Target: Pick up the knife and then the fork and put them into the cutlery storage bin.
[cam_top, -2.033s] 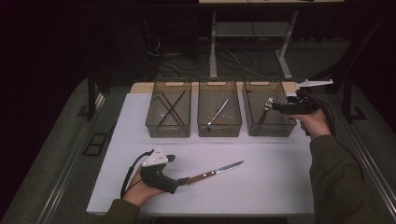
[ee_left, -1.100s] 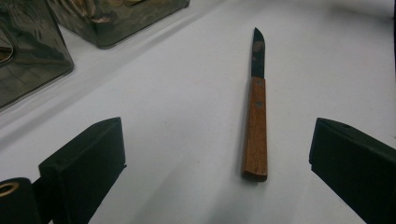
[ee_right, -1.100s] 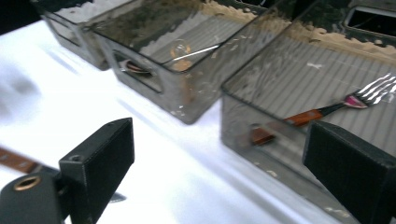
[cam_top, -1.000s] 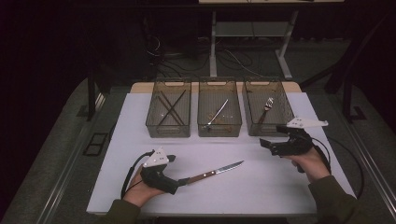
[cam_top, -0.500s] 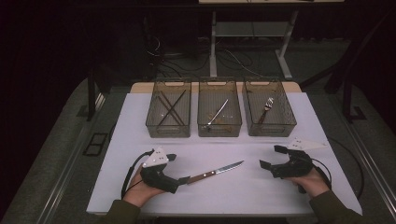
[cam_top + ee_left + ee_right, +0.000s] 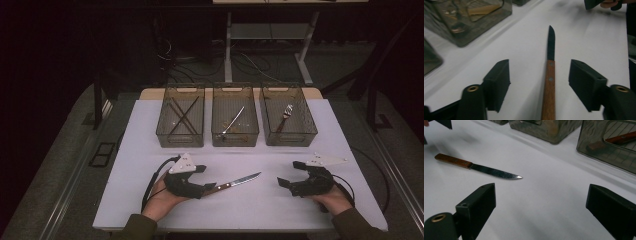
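**Knife lies flat between my left jaws, both claws released**

I take the knife (image 6: 235, 182) as my landmark. It lies flat on the white table (image 6: 140, 150), its wooden handle toward my left gripper (image 6: 207, 187) and its blade pointing away from it, up and to the right in the high view. In the left gripper view I see the handle (image 6: 549, 87) running up the middle of the gap between my two black jaws, with bare table on each side of it: the jaws stand apart and do not touch the wood. So my left claw is released, straddling the handle end, not grasping.

My right gripper (image 6: 286, 183) sits to the right of the knife tip, near it but clear of it. Its jaws are spread wide too, released, with nothing between them. In the right gripper view the knife (image 6: 477, 168) lies ahead and to the left, serrated edge and bright tip showing.

Beyond the knife, toward the far edge of the table, three clear bins stand in a row. The left bin (image 6: 181, 140) holds thin sticks crossed over each other. The middle bin (image 6: 235, 140), straight beyond the blade, holds a slim metal utensil; I cannot tell which kind. The right bin (image 6: 289, 137) holds a fork with a wooden handle.

Both my hands rest on the table behind the grippers.
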